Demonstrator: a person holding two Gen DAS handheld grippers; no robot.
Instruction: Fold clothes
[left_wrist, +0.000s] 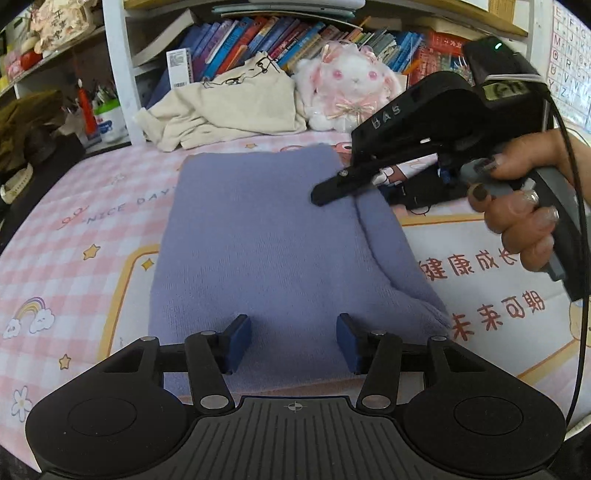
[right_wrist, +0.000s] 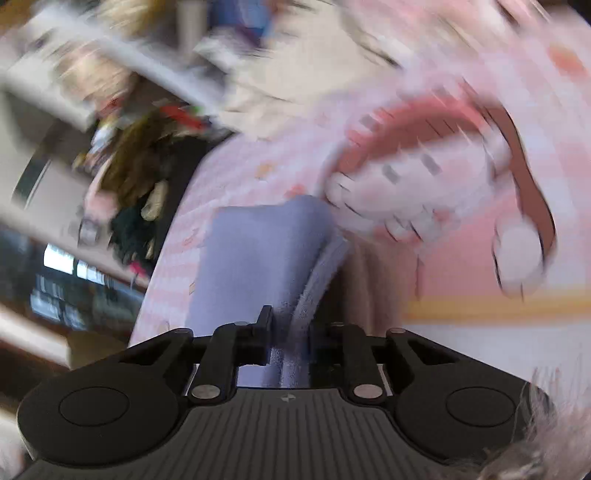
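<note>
Garment: lavender sweater (left_wrist: 258, 240) flat on pink checked sheet (left_wrist: 92, 206) | left gripper (left_wrist: 294, 341): jaws apart over near hem, nothing pinched | right gripper (right_wrist: 288, 332): clamped on sweater's folded edge

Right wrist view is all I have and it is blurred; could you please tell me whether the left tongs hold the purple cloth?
Observer: No, the left tongs stand open over the near edge of the purple cloth, gripping nothing.
Operator: Thank you; does the cloth lie flat?
Observer: Mostly flat on the pink checked mat, with a raised fold on its right side at the right tongs.
Operator: Is other laundry waiting?
Observer: A cream garment is heaped behind it, beside a white plush rabbit.
</note>
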